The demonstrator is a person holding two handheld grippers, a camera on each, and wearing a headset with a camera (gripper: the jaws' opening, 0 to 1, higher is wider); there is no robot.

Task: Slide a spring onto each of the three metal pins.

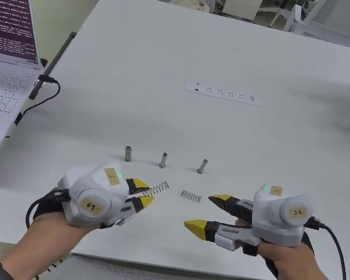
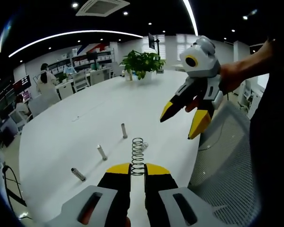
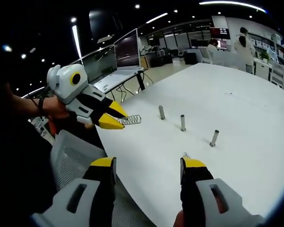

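— White bench point(image 1: 233, 52) all round, with an open office behind it. Where is the spring?

— Held spring point(image 1: 157, 188) is pinched by one end in the left gripper point(image 1: 141, 195), whose jaws are drawn narrow on it. The rest sticks out forward along the jaws and, by the right gripper view, is lifted off the bench.

— And the pins?

— Three in a row beyond it, all bare and upright: left pin point(image 1: 128, 154), middle pin point(image 1: 163, 160), right pin point(image 1: 202, 167). The spring's free end aims up the bench toward the middle pin, the nearest one.

— So what does the move turn on?

— The axis. The spring lies nearly level while the pins point up. I judge the left gripper must tip the coil until its open end faces down over a pin's top, then lower it.

— Right gripper?

— Right gripper point(image 1: 198, 211) hangs at the near edge, jaws spread wide, holding nothing. Loose spring point(image 1: 191, 196) lies flat on the bench just beside its upper jaw tip, between that gripper and the pin row.

— Which hand is nearer the pins?

— The left, and it carries the load. The right is nearer the loose spring.
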